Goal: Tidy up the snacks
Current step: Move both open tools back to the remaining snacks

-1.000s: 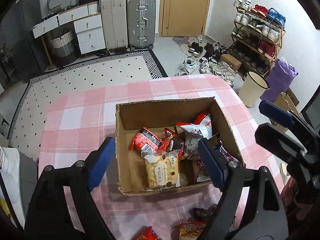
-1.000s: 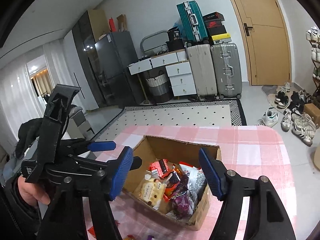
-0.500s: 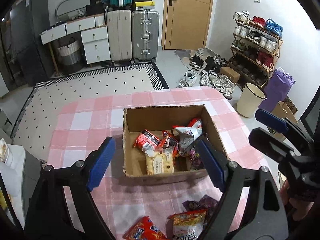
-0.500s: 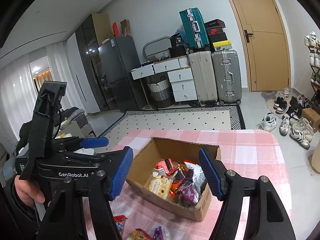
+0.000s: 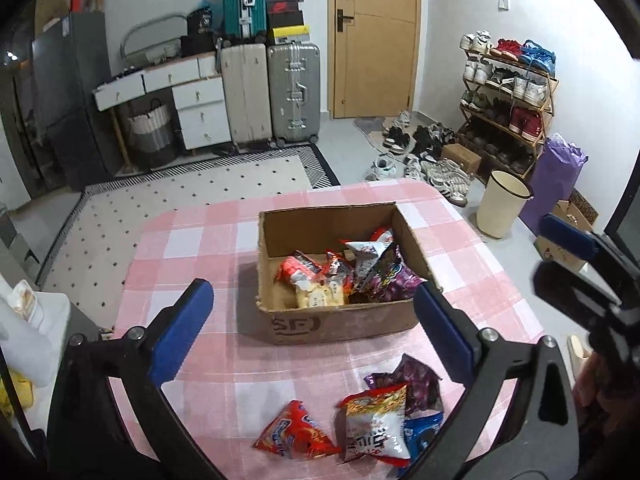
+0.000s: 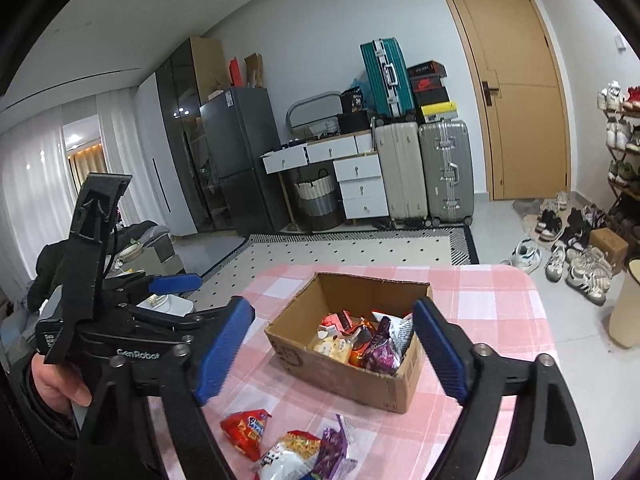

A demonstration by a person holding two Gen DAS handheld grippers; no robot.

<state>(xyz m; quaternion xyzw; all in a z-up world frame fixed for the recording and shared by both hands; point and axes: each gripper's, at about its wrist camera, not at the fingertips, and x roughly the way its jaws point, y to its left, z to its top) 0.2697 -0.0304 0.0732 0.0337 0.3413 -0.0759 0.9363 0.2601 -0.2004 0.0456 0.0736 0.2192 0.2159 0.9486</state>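
An open cardboard box [image 5: 340, 322] [image 6: 352, 376] stands on the pink checked tablecloth [image 5: 192, 240] and holds several snack packets [image 5: 340, 276]. Loose packets lie in front of it: a red one [image 5: 294, 436] [image 6: 244, 430], a white and orange one [image 5: 376, 424] [image 6: 292, 452], a purple one [image 5: 412, 380] [image 6: 334, 450] and a blue one [image 5: 420, 434]. My left gripper [image 5: 314, 328] is open and empty, held above the table before the box. My right gripper [image 6: 334, 348] is open and empty, held to the right of the left one.
The table's far edge drops to a patterned rug [image 5: 192, 188]. Suitcases [image 5: 294, 92], white drawers [image 5: 200, 116] and a door [image 5: 372, 36] stand behind. A shoe rack [image 5: 508, 100], a cream bin [image 5: 502, 210] and a purple bag [image 5: 554, 184] are at the right.
Both grippers have drawn back and up from the box. The box looks smaller, and the loose packets in front of it have come into view. A purple packet now lies in the box.
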